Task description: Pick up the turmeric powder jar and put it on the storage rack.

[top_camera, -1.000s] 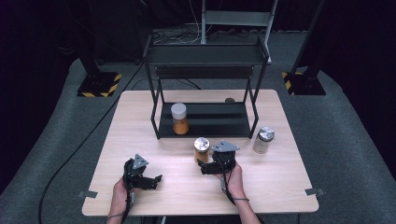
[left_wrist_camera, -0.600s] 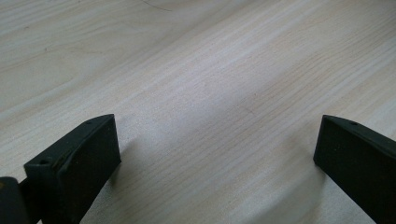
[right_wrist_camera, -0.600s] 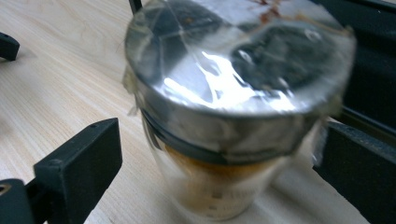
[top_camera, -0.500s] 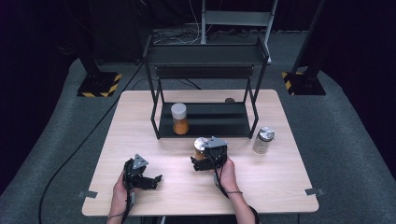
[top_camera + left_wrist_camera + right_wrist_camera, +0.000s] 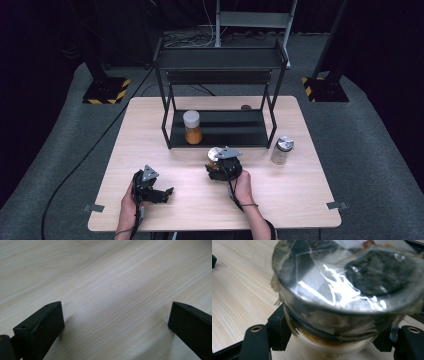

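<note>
My right gripper (image 5: 218, 166) is shut on a glass jar (image 5: 215, 154) with a shiny foil-covered lid and orange contents, in front of the black rack (image 5: 220, 59). In the right gripper view the jar (image 5: 342, 297) sits between the jaws of that gripper (image 5: 332, 338), which press on its sides under the lid. Whether the jar rests on the table or is lifted I cannot tell. My left gripper (image 5: 166, 193) hangs open low over the table's (image 5: 300, 200) front left. The left gripper view has that gripper (image 5: 116, 320) with jaws wide apart over bare wood.
An orange-filled jar with a white lid (image 5: 192, 127) stands on the rack's lower shelf (image 5: 235, 131), at its left. Another silver-lidded jar (image 5: 281, 150) stands on the table right of the rack. A small dark object (image 5: 246, 107) lies behind the rack.
The right gripper has moved left and a little toward the rack, closing in around the jar. The jar itself barely shifted. The left gripper has stayed still.
</note>
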The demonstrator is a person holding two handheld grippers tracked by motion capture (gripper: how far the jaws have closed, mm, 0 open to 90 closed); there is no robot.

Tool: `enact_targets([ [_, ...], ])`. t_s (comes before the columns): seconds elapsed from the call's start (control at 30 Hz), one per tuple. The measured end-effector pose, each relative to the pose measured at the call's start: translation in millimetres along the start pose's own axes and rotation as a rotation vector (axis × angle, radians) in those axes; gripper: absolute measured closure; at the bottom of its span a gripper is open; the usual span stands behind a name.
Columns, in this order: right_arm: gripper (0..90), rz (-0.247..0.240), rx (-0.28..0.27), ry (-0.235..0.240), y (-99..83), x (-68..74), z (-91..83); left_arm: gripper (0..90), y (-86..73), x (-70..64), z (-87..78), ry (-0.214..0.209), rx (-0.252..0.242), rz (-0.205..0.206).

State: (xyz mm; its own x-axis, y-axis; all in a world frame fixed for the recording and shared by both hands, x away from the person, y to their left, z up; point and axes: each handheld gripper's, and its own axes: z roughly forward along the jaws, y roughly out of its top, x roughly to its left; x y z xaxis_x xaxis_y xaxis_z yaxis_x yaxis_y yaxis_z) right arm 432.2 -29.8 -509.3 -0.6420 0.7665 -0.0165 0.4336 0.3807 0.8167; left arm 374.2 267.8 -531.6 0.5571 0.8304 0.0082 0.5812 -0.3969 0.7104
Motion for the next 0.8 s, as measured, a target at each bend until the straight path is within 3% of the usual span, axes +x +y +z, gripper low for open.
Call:
enact_targets([
  [0.8, 30.1, -0.001, -0.015, -0.04, 0.2, -0.7, -7.4, 0.4, -0.2, 0.0, -0.3, 0.009, -0.002, -0.001],
])
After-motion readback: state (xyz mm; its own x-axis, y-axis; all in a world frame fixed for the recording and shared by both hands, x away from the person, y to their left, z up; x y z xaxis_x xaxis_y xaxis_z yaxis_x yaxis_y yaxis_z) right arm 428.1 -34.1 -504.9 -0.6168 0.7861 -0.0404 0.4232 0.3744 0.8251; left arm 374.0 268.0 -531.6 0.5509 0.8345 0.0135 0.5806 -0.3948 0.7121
